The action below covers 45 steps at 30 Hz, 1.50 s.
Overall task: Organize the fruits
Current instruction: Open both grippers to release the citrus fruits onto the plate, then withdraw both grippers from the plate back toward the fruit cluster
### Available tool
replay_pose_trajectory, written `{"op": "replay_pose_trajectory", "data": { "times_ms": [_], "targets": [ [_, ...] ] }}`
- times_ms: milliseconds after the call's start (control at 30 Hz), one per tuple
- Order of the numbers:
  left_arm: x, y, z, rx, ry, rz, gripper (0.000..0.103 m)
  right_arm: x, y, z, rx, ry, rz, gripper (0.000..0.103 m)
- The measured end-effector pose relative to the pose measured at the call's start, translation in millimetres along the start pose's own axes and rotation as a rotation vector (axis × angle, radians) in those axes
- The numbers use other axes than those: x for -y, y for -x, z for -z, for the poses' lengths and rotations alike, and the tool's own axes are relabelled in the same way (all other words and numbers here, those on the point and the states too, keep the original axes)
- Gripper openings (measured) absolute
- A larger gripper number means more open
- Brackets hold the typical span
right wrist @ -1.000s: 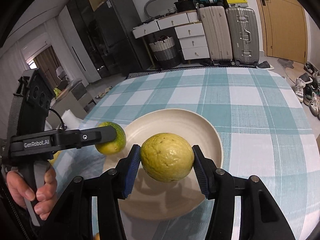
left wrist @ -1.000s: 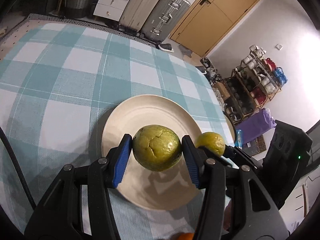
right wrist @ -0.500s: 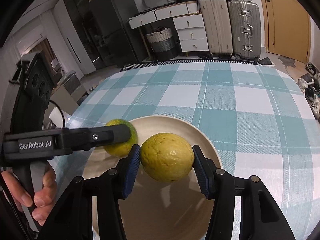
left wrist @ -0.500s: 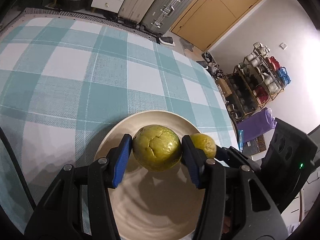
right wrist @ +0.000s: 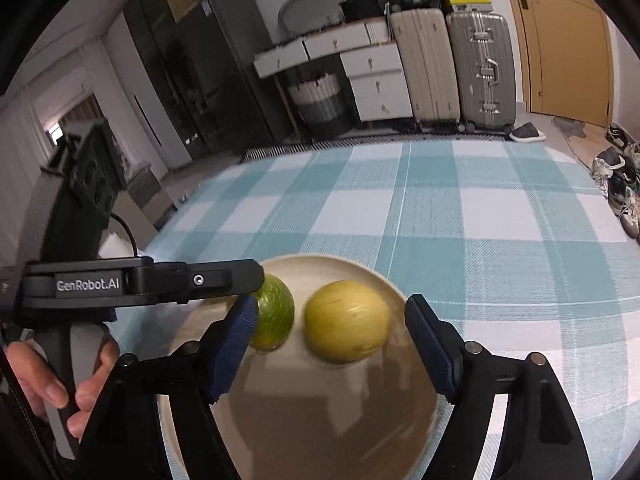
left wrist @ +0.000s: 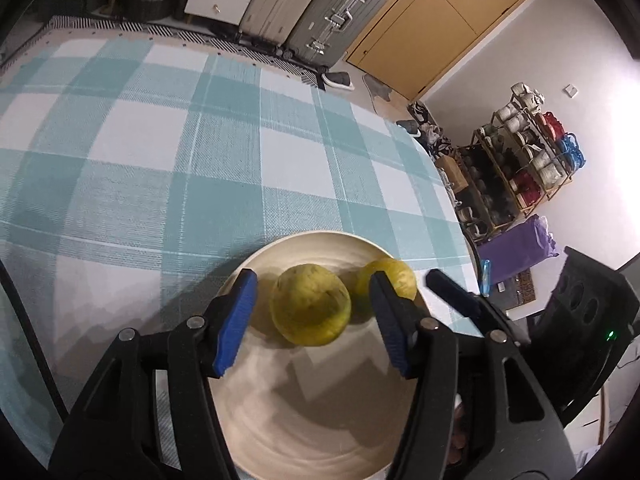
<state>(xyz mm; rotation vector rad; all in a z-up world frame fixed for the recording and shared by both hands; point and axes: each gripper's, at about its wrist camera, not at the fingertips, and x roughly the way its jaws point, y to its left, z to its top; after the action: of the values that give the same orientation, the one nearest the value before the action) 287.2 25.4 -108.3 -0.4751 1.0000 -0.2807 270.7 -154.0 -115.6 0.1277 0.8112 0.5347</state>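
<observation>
A cream plate (left wrist: 312, 420) (right wrist: 320, 420) lies on the checked tablecloth. Two fruits rest side by side on its far part. A greenish-yellow fruit (left wrist: 310, 310) (right wrist: 274, 318) lies between the open jaws of my left gripper (left wrist: 312, 312), apart from both pads. A yellow fruit (right wrist: 346, 322) (left wrist: 394, 278) lies between the open jaws of my right gripper (right wrist: 330, 344), also untouched. In the right wrist view the left gripper's finger (right wrist: 224, 280) reaches in from the left over the greenish fruit.
The teal and white checked tablecloth (left wrist: 160, 168) (right wrist: 460, 220) stretches beyond the plate. The table edge runs along the right in the left wrist view, with a shoe rack (left wrist: 520, 168) beyond. Suitcases (right wrist: 480, 68) and drawers (right wrist: 372, 80) stand behind the table.
Both grippers have opened and let go of their fruits, which now rest on the plate. Both grippers came lower and closer over the plate.
</observation>
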Motion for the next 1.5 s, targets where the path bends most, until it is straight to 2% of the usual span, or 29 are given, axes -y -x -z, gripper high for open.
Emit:
{"op": "replay_pose_trajectory", "data": {
  "times_ms": [167,267,367,433,800,933,1167,1233,1500],
  "targets": [
    [8,20,9,0.033,-0.038,-0.04,0.058,3,24,0,0.052,-0.015,0.011,0.094],
    [13,32,16,0.055,-0.063,-0.059,0.059,2,35,2,0.066,-0.017,0.013,0.095],
    [18,47,25,0.078,-0.091,-0.093,0.067,0,45,7,0.083,-0.02,0.021,0.1],
    [20,58,32,0.094,-0.105,-0.109,0.077,0,54,11,0.109,-0.026,0.03,0.101],
    [26,102,71,0.152,-0.13,-0.198,0.087,-13,93,32,0.177,-0.001,0.095,0.103],
    [31,114,83,0.169,-0.147,-0.228,0.089,-22,100,39,0.176,0.019,0.125,0.103],
    [48,131,100,0.199,-0.19,-0.24,0.094,-32,116,49,0.192,0.054,0.109,0.103],
    [54,135,107,0.22,-0.208,-0.242,0.102,-35,123,53,0.204,0.065,0.113,0.103],
    [62,146,126,0.223,-0.23,-0.24,0.102,-44,140,66,0.225,0.085,0.102,0.103]
  ]
}}
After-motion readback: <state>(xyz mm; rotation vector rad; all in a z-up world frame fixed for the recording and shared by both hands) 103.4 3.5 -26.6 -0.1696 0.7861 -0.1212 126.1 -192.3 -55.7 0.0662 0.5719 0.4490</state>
